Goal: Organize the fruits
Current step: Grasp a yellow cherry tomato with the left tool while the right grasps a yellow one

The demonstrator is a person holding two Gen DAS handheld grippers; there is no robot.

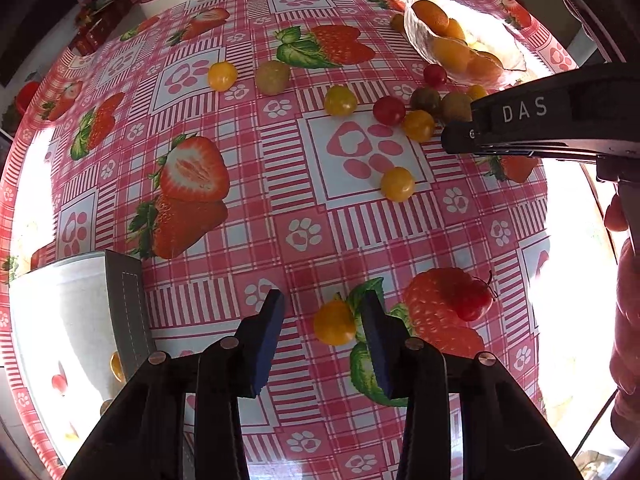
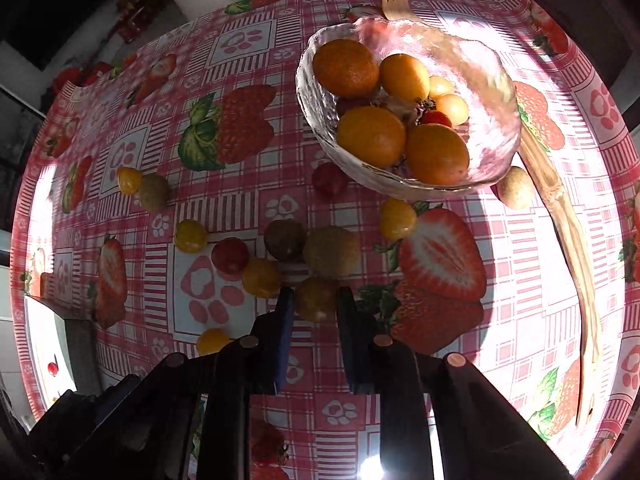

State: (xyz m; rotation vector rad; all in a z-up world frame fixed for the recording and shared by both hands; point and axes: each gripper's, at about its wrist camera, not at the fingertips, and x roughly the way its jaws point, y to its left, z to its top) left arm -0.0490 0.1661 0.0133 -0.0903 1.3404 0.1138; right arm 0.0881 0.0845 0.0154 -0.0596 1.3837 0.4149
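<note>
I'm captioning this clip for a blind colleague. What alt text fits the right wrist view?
The right gripper pinches a yellow tomato on a strawberry-print tablecloth. More small red, yellow and green fruits lie loose just beyond it, near a glass bowl holding oranges, with a wooden fork curving along the right.

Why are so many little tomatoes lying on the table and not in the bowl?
They do look spilled: small tomatoes lie scattered loose across the tablecloth beside the glass bowl, which already holds oranges.

A long wooden fork (image 2: 568, 216) lies on the strawberry-print tablecloth (image 2: 248, 184), beside a white box (image 1: 60, 320).
</note>
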